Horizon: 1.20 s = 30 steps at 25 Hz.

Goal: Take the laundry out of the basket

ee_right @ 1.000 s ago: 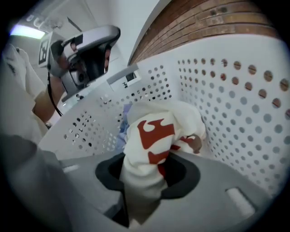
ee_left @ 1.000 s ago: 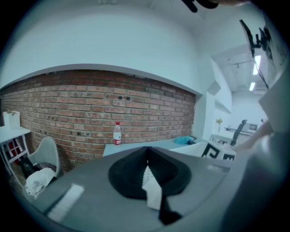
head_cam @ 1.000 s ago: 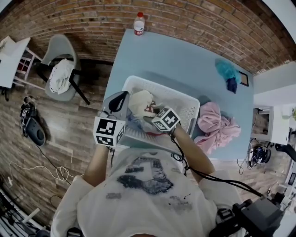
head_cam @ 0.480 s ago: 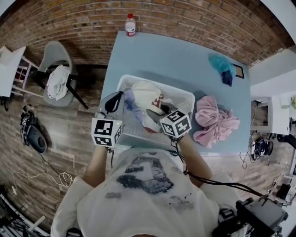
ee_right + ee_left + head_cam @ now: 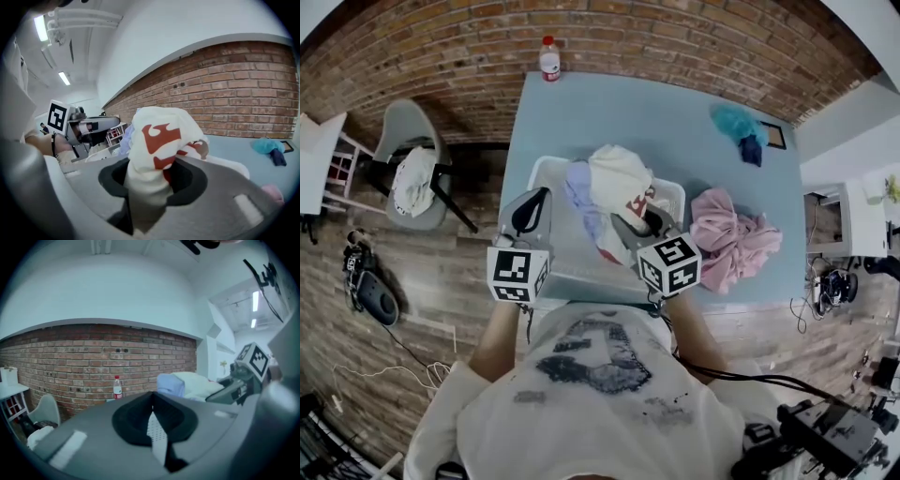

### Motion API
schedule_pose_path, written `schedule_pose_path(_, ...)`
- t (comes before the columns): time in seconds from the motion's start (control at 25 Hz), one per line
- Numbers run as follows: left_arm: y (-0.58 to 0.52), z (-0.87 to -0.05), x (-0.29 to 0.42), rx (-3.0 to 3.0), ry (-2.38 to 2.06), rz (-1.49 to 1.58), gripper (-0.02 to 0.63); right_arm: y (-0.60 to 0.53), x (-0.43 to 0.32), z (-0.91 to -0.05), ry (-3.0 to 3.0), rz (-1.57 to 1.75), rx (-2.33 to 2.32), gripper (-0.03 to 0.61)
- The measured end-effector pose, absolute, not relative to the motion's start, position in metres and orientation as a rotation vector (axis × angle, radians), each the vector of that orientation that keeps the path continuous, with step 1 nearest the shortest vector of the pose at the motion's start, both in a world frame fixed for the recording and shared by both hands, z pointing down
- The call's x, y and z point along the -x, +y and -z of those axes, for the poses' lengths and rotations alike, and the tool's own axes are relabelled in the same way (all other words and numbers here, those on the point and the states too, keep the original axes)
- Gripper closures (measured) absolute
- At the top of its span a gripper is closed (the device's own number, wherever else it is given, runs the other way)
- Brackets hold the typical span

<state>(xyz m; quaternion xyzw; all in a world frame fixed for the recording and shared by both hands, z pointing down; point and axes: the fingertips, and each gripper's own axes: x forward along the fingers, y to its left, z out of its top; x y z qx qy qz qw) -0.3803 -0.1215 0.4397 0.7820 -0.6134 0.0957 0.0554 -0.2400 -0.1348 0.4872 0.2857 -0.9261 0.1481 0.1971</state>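
**Ana:** Right tongs are clamped on the cream garment with the red print, which hangs above the white laundry basket. A lavender piece hangs just beside it. Left tongs are pressed shut on nothing, near the basket's left corner.

**Ben:** How would you finish the lift?

**Ana:** I'd raise it until the hem clears the rim. Watch that lavender piece, since it may snag or drop. Then swing right to the pink pile on the counter.
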Motion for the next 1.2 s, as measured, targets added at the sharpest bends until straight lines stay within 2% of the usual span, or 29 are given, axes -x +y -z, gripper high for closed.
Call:
schedule_pose_path(0.56, -0.129, -0.419, 0.354, -2.406, -1.85, -0.29, 0.623, -0.145, 0.203, -0.422, -2.692, -0.359, -1.027, 0.416)
schedule_pose_path(1.2, -0.126, -0.424, 0.351, -2.404, -1.831, -0.296, 0.623, -0.144, 0.203, -0.416, -2.696, -0.331, -1.037, 0.416)
